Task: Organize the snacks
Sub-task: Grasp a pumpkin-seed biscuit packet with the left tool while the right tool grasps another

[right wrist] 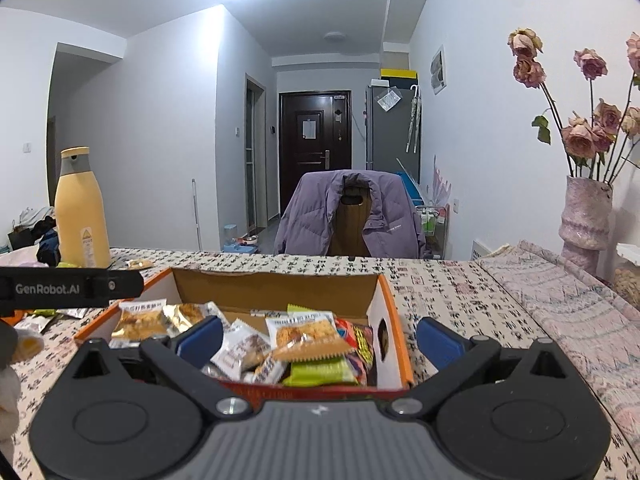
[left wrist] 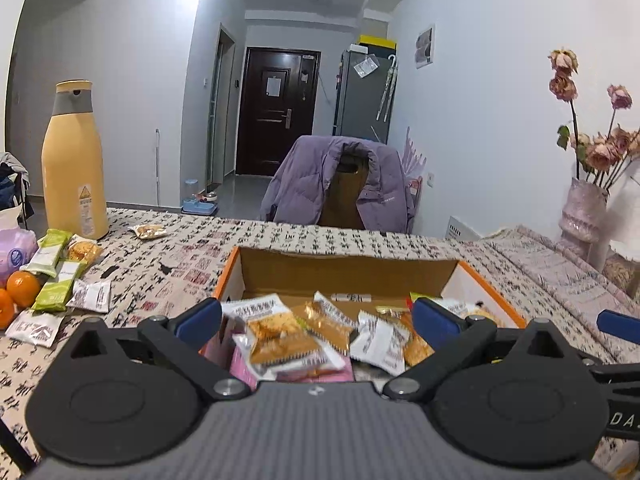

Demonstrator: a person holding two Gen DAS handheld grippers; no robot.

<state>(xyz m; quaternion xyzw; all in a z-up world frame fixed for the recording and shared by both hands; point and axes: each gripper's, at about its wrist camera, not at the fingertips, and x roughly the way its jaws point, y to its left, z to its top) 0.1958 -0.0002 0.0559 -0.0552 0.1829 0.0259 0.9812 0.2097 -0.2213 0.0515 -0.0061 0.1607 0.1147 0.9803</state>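
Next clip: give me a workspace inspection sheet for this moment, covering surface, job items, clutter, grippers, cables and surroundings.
Surface: table under a calligraphy-print cloth.
Job's things: orange-edged cardboard box holding many snack packets; loose snack packets remain on the cloth at left, one more beside the bottle.
Clutter: tall yellow bottle, oranges, tissue pack, vase of dried roses.
Grippers: left hand-held gripper open, empty, over the box; right hand-held gripper open, empty, at the box's right end.
Cables: nothing seen.
Surroundings: chair draped with purple jacket, dark door, fridge.
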